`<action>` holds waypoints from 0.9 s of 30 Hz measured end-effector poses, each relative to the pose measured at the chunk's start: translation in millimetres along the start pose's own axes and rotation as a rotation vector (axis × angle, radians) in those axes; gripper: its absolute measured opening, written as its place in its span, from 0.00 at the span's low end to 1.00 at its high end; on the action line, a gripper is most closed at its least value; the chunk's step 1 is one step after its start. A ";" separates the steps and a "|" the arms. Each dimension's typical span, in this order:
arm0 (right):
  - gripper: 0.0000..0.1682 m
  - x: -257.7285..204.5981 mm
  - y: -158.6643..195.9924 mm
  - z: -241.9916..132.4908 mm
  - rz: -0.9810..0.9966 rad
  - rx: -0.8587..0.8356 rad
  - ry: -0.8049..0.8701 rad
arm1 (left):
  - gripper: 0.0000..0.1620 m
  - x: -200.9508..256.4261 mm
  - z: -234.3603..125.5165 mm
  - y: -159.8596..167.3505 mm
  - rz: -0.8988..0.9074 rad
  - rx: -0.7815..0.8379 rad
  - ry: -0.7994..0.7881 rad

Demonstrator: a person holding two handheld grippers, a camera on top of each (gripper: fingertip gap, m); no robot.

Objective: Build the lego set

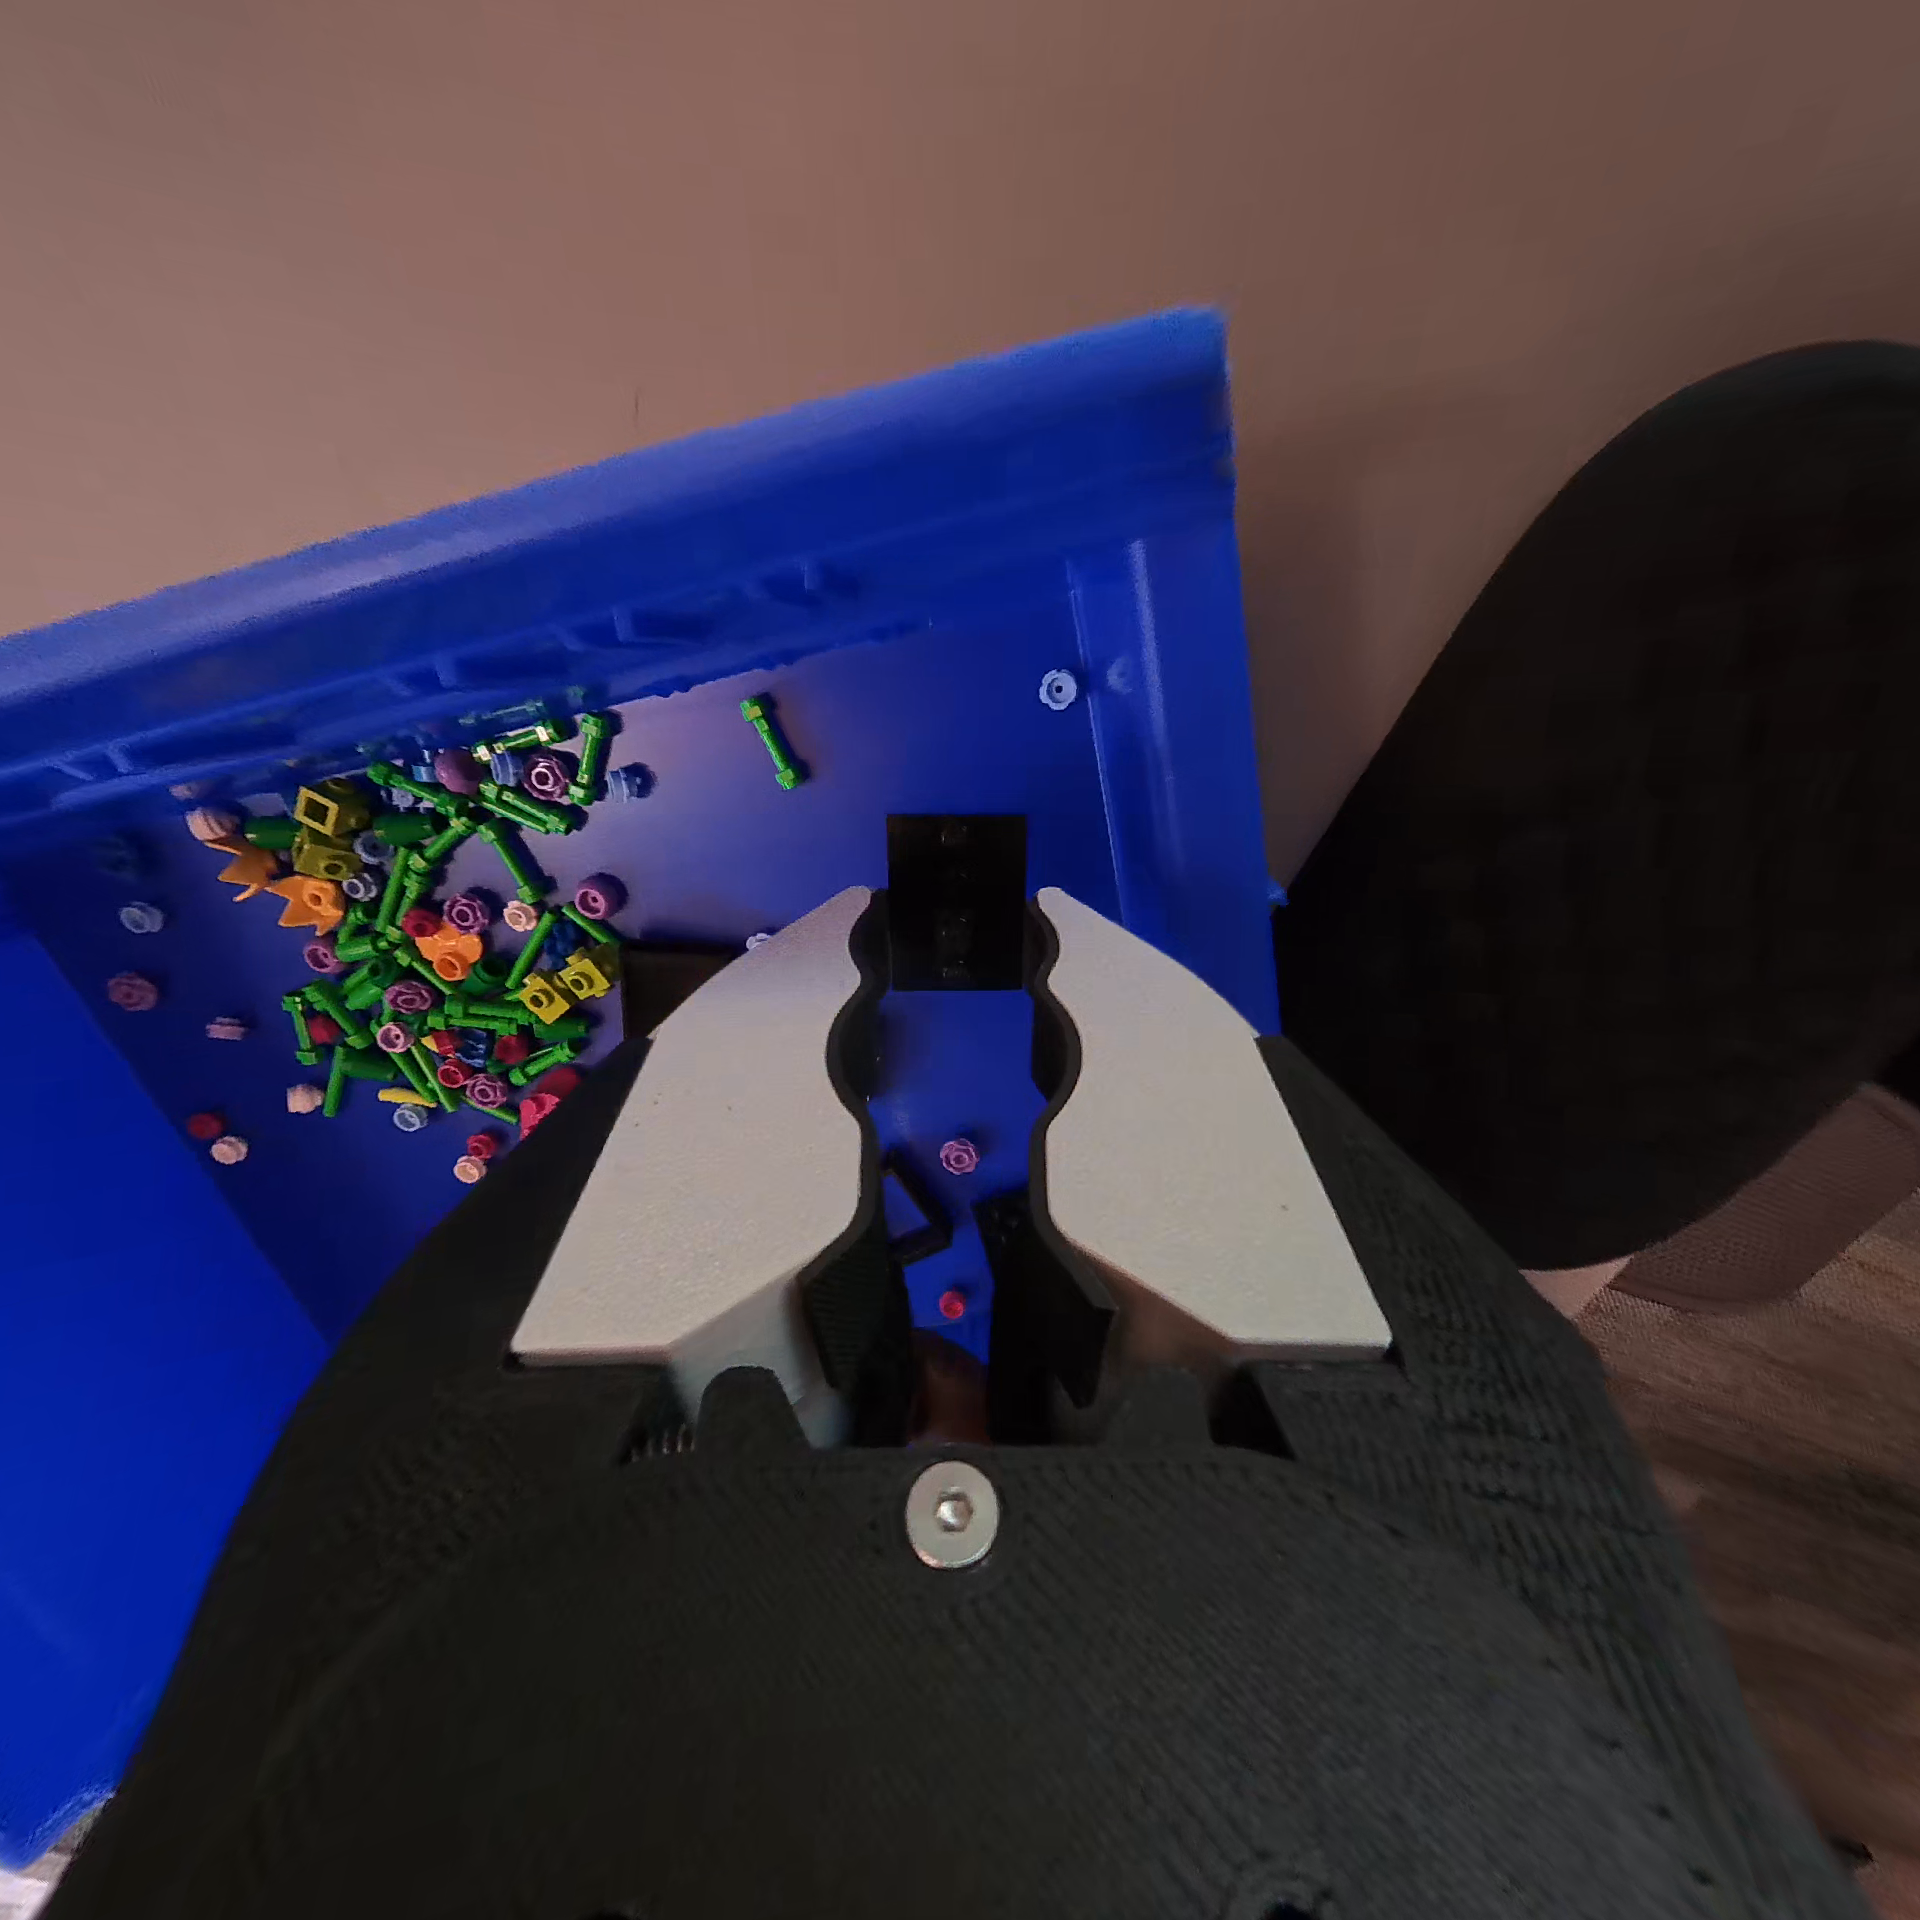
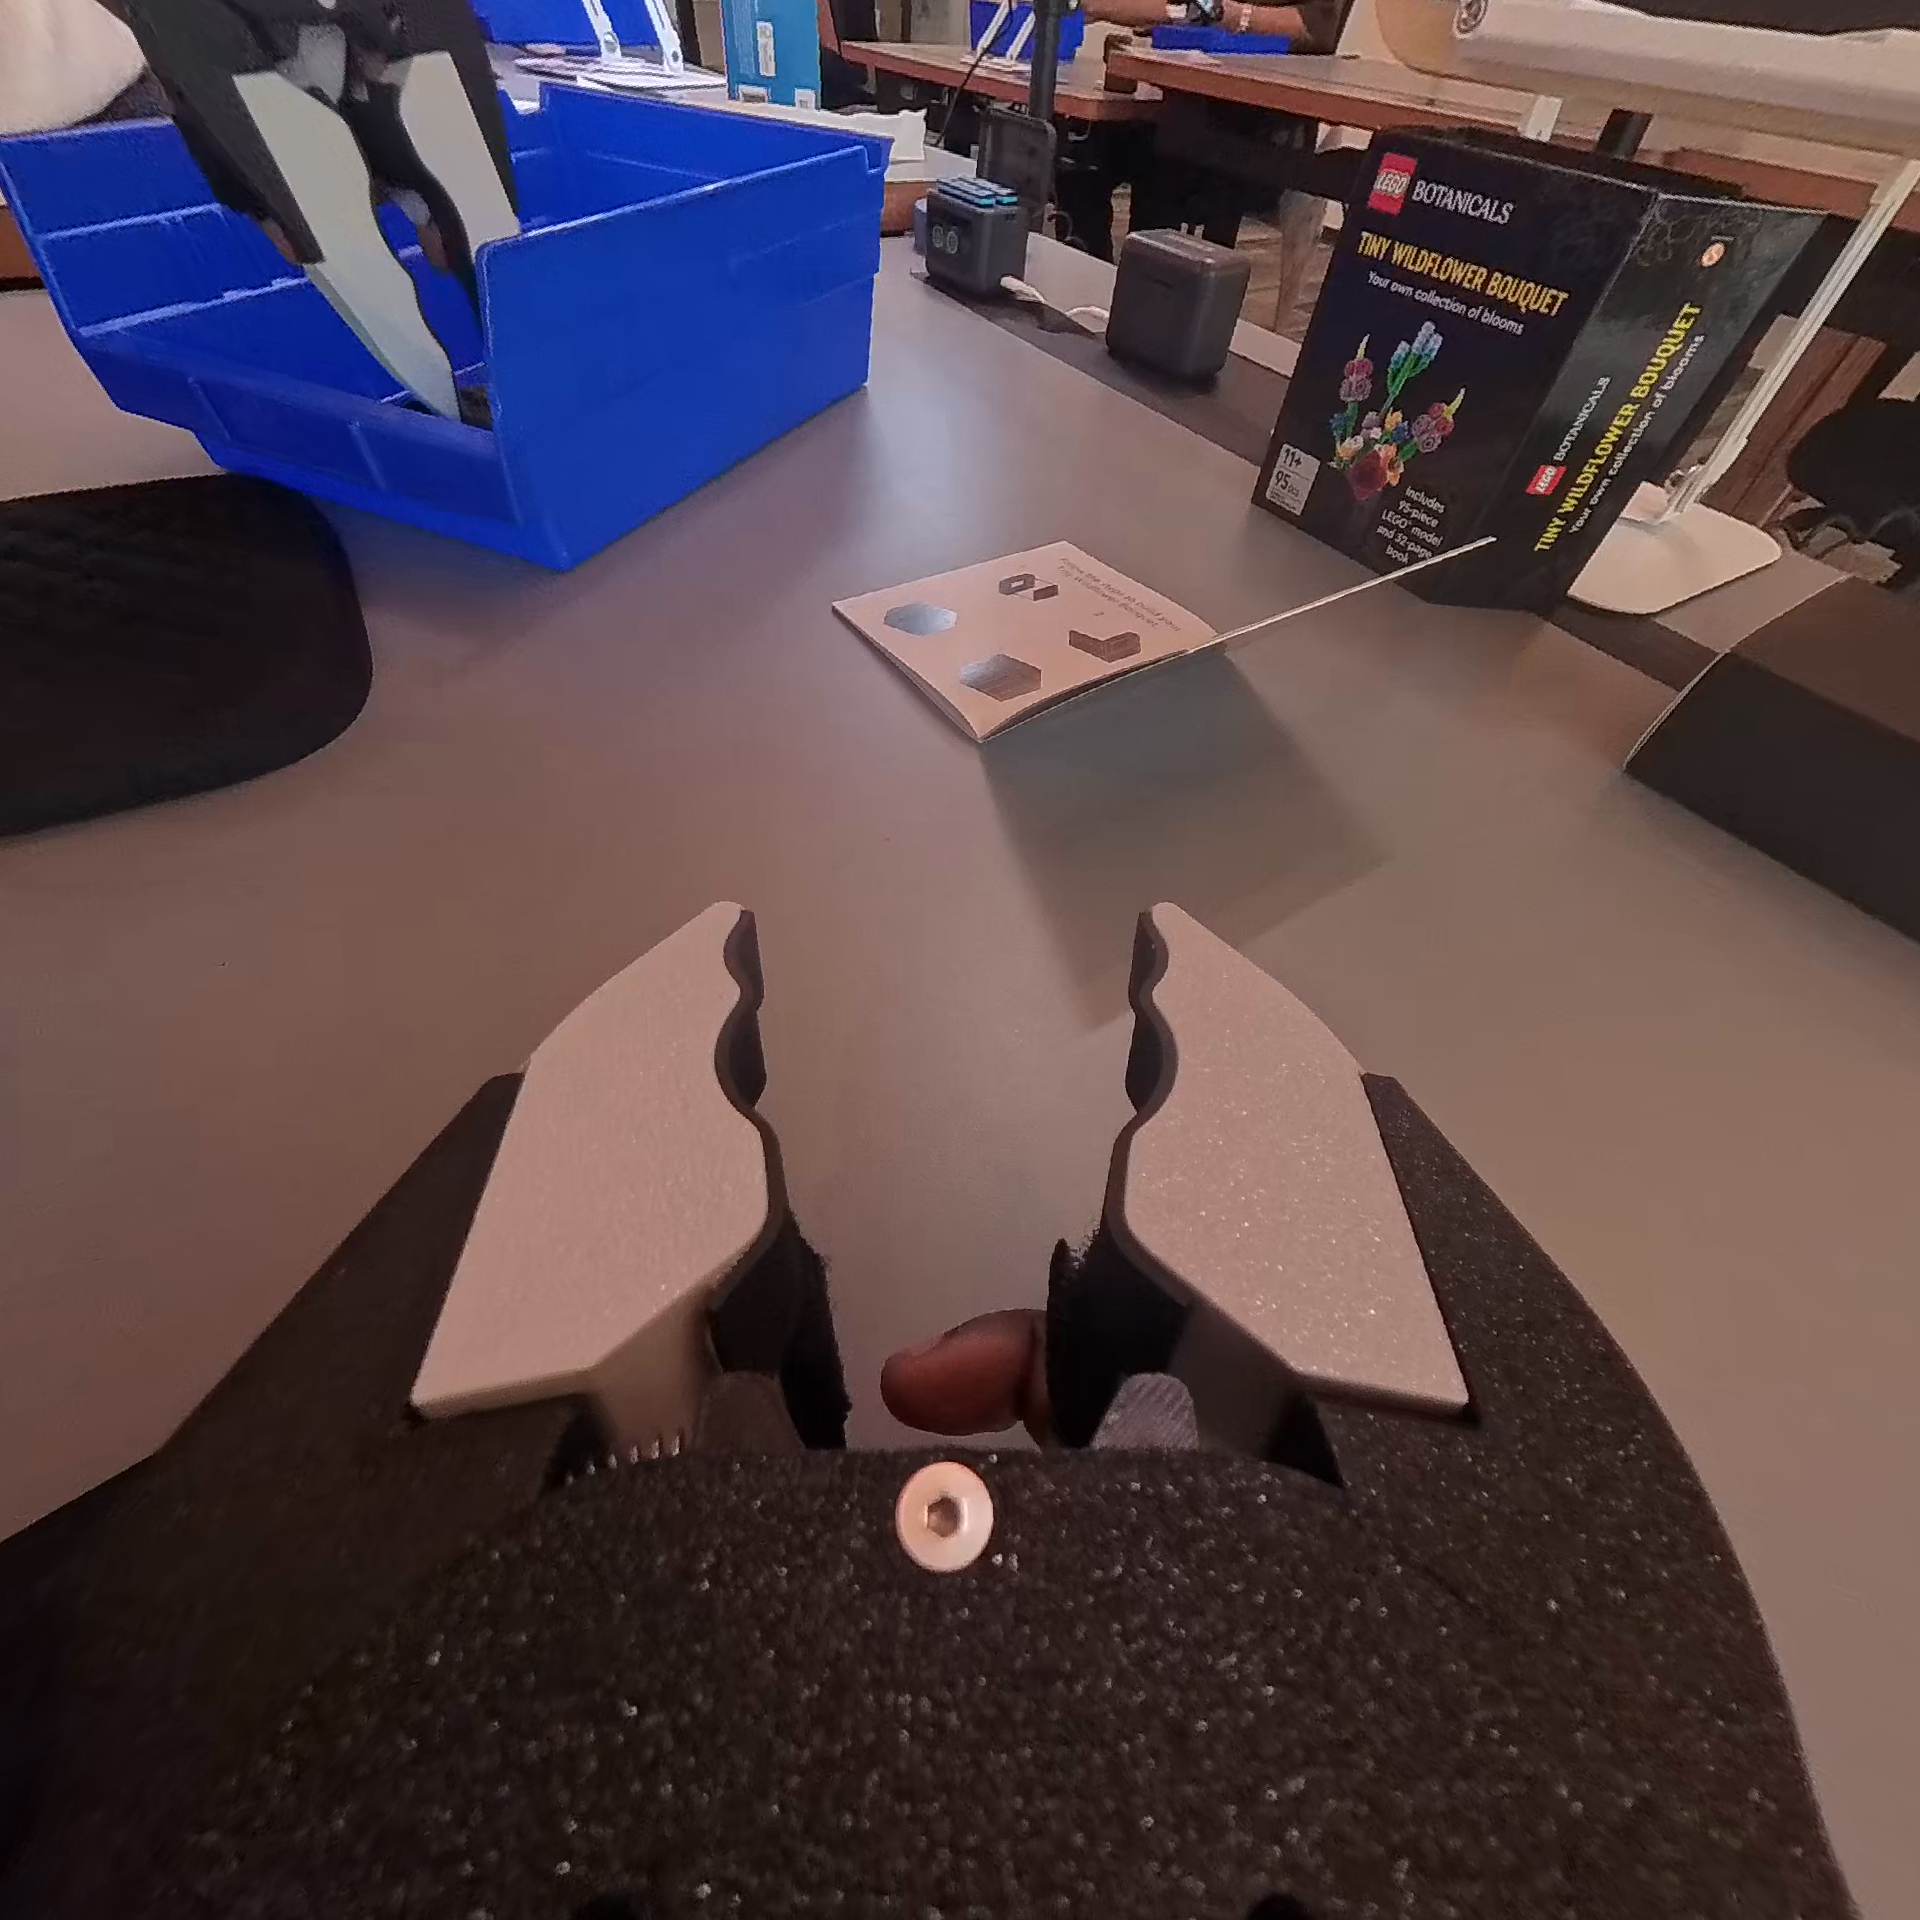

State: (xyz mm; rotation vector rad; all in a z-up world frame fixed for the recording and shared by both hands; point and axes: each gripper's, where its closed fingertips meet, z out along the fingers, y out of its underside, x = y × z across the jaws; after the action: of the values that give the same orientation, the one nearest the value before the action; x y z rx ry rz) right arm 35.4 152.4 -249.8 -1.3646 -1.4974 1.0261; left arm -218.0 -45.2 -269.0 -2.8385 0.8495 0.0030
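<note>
One black plate (image 1: 956, 902) in left gripper (image 1: 954, 909) | right gripper (image 2: 943, 935) agape | perhaps forty loose pieces (image 1: 416, 935)

Black plate (image 1: 956, 904) above blue bin (image 1: 727, 540)

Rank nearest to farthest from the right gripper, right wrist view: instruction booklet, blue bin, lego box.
From the right gripper:
1. Instruction booklet, lying open on the table, ahead and slightly right.
2. Blue bin, far left.
3. Lego box, standing upright, far right.
Bin and box are close to call.

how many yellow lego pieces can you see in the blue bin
About 4: two yellow pieces at the pile's upper left, two more at its lower right, all inside the blue bin. Others may be buried.
</note>
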 end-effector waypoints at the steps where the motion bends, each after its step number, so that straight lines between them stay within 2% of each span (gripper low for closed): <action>1: 0.41 0.1 0.1 0.0 0.000 0.000 0.001 | 0.16 -1.3 3.6 2.0 -0.002 -0.010 -0.002; 9: 0.41 0.8 0.5 -0.1 0.003 -0.001 0.005 | 0.16 0.5 26.5 4.6 -0.040 0.000 0.037; 10: 0.41 1.0 0.6 -0.1 0.005 -0.001 0.006 | 0.19 0.5 25.9 4.7 -0.052 0.012 0.045; 15: 0.41 1.5 1.7 0.5 0.008 -0.007 0.004 | 0.27 -16.6 -7.8 16.3 -0.080 0.089 0.022; 20: 0.41 0.7 3.7 1.8 0.004 -0.022 0.001 | 0.28 -46.2 -28.8 64.6 -0.080 -0.024 -0.084; 24: 0.41 1.5 3.9 1.7 0.008 -0.022 0.003 | 0.30 -34.2 -5.3 69.8 -0.020 -0.044 0.002; 27: 0.41 1.9 4.4 1.8 0.011 -0.024 0.003 | 0.30 -30.1 13.1 67.2 0.063 -0.081 0.008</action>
State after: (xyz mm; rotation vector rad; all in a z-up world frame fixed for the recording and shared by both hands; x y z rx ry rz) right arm 34.9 154.5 -254.4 -1.3913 -1.5063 1.0155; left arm -279.2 -81.8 -291.7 -2.8868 0.9615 0.0349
